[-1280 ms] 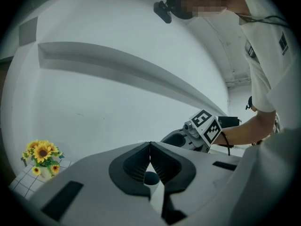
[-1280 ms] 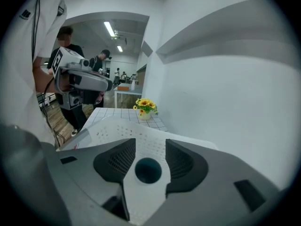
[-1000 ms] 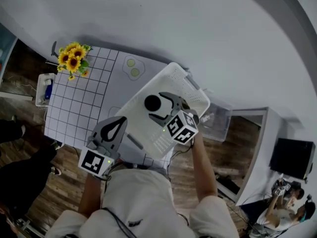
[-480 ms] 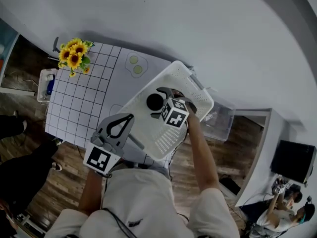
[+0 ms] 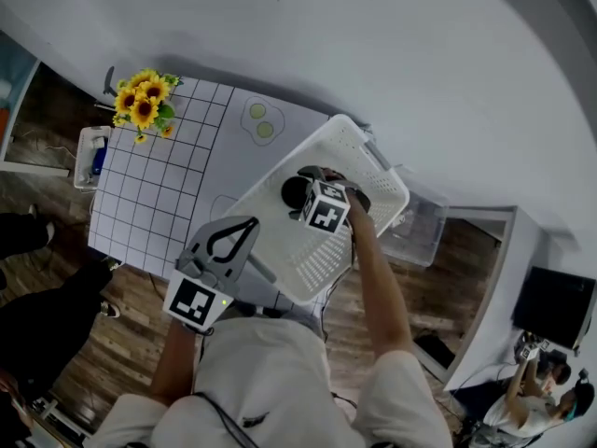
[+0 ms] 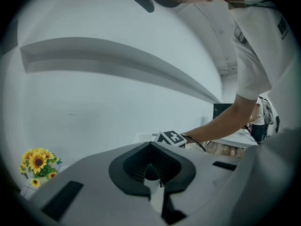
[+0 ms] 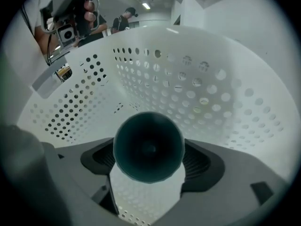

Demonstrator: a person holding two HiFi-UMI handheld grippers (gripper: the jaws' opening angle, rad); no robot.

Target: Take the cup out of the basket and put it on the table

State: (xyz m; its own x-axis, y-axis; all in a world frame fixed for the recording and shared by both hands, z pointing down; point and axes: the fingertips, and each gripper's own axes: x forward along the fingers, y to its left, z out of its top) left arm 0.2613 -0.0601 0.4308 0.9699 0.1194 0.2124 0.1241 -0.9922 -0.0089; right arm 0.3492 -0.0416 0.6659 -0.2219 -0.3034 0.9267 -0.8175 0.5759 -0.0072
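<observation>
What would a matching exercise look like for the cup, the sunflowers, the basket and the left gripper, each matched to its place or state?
Things:
1 cup
2 sunflowers
3 basket
4 left gripper

Places or states:
A shut, nothing in it
B at the far left corner of the table
C inside the basket, between the open jaws of the right gripper
D white, full of holes, on the table's right side

Pairs: 1-C, 2-B, 3-D, 4-A
</observation>
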